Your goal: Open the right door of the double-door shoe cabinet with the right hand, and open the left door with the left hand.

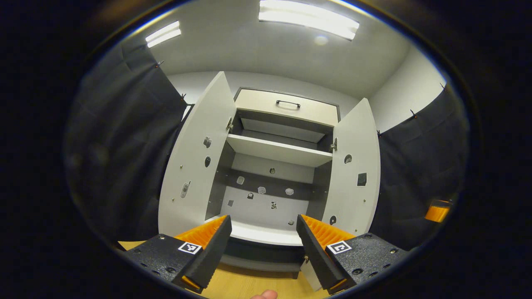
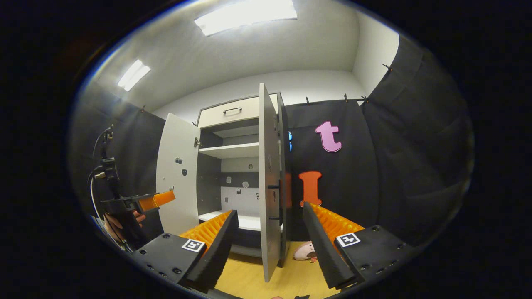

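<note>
Shoe cabinet (image 1: 286, 110) ahead: left door (image 1: 195, 162) and right door (image 1: 356, 166) swung wide, shelf (image 1: 278, 150) bare. Left claw (image 1: 263, 226) spread apart, gripping nothing. Right claw (image 2: 270, 220) likewise apart, straddling right door edge without contact.

Pale shoe cabinet (image 1: 278, 151), both doors open

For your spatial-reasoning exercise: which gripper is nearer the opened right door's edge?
Right. The right gripper has the right door edge-on just ahead, between its open fingers without touching. The left gripper faces the cabinet's middle, that door off to its side.
</note>
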Available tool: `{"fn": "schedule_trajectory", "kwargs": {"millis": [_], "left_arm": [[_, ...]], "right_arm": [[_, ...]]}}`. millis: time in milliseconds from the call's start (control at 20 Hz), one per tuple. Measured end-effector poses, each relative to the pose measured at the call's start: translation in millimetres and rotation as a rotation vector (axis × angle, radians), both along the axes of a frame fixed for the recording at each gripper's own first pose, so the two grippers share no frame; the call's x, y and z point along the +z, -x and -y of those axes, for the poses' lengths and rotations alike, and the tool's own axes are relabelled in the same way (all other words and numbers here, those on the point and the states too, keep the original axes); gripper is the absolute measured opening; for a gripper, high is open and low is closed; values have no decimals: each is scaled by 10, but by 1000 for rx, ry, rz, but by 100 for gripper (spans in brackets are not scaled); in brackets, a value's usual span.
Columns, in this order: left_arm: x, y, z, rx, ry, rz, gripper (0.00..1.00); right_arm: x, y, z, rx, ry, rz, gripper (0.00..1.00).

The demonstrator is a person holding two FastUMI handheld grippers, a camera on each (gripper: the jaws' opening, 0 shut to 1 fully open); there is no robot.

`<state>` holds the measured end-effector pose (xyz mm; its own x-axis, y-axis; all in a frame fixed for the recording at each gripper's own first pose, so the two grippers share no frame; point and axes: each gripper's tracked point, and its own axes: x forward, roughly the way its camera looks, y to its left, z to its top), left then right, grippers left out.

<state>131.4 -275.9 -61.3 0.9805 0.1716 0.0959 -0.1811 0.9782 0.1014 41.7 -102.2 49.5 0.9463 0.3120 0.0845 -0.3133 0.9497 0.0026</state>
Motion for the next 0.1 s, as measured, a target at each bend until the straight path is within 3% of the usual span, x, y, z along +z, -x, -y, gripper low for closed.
{"fn": "schedule_trajectory", "kwargs": {"millis": [100], "left_arm": [[14,15,-4,6,-12,0,94]], "right_arm": [[-30,-2,-33,9,-7,-6,99]]}}
